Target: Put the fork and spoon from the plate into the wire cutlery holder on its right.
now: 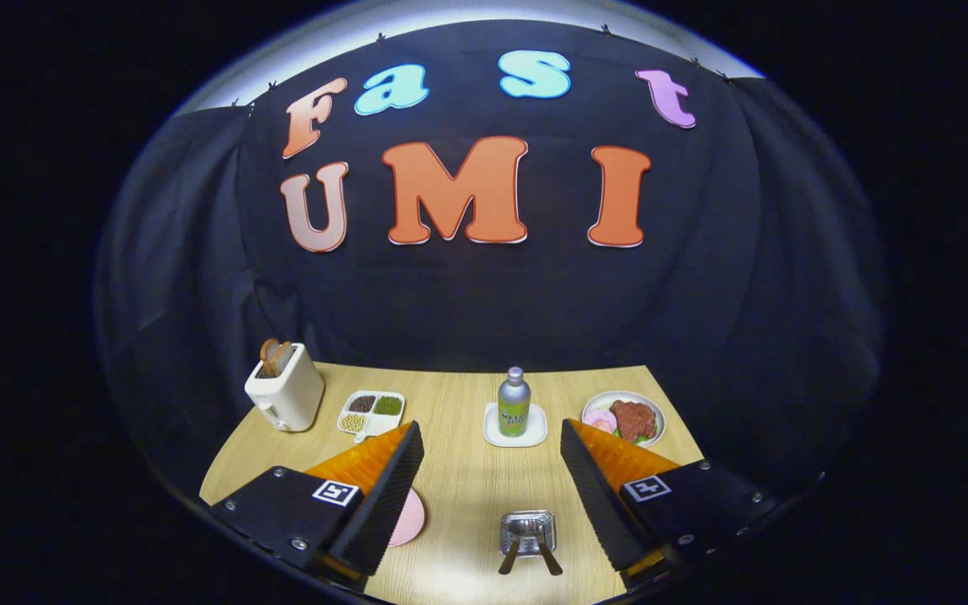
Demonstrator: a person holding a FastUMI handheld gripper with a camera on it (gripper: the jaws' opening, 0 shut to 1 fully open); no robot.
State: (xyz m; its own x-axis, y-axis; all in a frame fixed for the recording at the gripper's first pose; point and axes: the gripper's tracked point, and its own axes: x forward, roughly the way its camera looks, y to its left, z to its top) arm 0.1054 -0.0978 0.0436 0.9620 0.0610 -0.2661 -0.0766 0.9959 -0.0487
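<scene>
My gripper (491,437) hangs open above the wooden table (459,479), with nothing between its fingers. Below and between the fingers stands the wire cutlery holder (528,531). Two utensils with dark handles (549,558) stand in it, their handles leaning out toward me; I cannot tell fork from spoon here. Left of the holder lies the pink plate (408,518), mostly hidden behind my left finger. The part of the plate that shows is bare.
Beyond the fingers a green bottle (513,402) stands on a white coaster. A white toaster (286,388) with bread and a divided dish of beans (370,411) sit at the back left. A plate of food (625,418) sits at the back right.
</scene>
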